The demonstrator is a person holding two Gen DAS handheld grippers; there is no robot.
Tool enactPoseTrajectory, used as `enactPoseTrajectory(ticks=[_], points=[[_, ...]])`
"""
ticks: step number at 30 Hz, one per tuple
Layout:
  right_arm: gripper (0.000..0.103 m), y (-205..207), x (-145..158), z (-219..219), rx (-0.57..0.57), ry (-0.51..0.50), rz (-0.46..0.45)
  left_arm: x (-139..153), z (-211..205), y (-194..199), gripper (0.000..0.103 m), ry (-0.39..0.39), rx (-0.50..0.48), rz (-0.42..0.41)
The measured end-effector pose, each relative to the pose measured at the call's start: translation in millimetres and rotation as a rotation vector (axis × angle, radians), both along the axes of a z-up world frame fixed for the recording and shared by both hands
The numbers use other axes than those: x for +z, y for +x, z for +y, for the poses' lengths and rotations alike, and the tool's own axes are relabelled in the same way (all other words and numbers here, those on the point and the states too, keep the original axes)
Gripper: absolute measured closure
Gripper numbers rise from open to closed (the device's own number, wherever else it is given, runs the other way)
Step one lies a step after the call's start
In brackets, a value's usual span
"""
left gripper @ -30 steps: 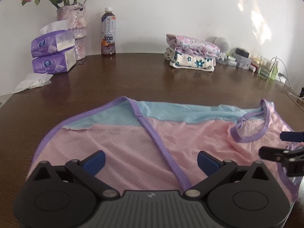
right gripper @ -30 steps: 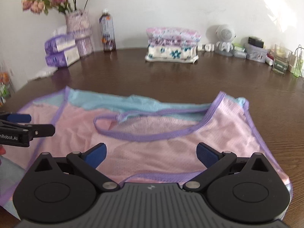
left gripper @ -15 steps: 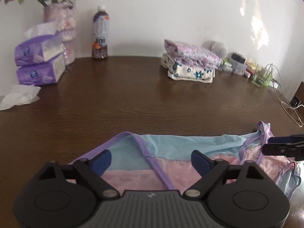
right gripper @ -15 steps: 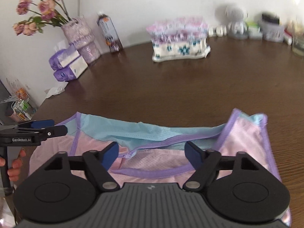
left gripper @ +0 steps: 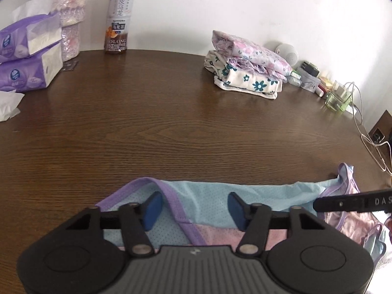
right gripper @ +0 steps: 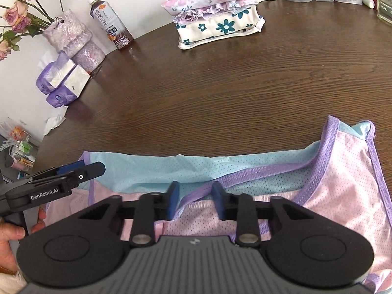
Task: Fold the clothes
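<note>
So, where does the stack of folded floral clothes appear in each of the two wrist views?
Left wrist: the stack of folded floral clothes lies upper right of centre, at the far side of the table.
Right wrist: the stack lies at top centre, far across the table.
Shared landmark: the tea bottle stands left of the stack in both.

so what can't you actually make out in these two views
- Near hem of the mesh garment: both views, hidden under the gripper bodies.
- Whether the right gripper grips the purple trim: right wrist view; jaws narrowed around a fold, contact unclear.
- Garment's right end: left wrist view, cut off at the frame edge behind the other gripper's finger.
- Bottle label text: too small.
</note>
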State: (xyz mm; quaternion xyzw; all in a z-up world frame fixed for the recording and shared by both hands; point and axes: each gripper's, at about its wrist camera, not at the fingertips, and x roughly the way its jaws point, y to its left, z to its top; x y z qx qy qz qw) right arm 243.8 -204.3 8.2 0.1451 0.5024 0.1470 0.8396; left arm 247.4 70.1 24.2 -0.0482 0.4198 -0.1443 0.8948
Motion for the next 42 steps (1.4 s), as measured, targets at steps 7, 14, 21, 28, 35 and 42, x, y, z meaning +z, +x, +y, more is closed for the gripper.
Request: enactPoseTrajectory(ticks=[7,14,21,28,35,42], points=[[0.102,-0.2,7.9,-1.7,-0.002,0.015,-0.045,1.0,7.0,5.4,0.098,-0.029,-0.011,0.015],[0.091,2.2,18.5,-10.8,-0.006,0.057,-0.034,1.9,15.2,0.2,0.099,-0.055,0.016,0.008],[0.067,-5.4,7.6,-6.0,-0.010,0.050,0.012,1.2,17.2,0.7,0.092,-0.060,0.038,0.024],[0.101,-3.4,3.5,-2.9,-0.033,0.079,-0.005,-1.3,16.3,0.5,0.099,-0.055,0.030,0.012],[0.101,5.4,26.0,-12.5,-0.032,0.017,-0.129,-0.7,23.4,-1.8,0.101,-0.114,0.067,-0.009],[0.101,26.3,26.4,-20.1,-0.009,0.002,-0.145,-5.5,26.5,-2.7,0.101,-0.156,0.122,-0.004]])
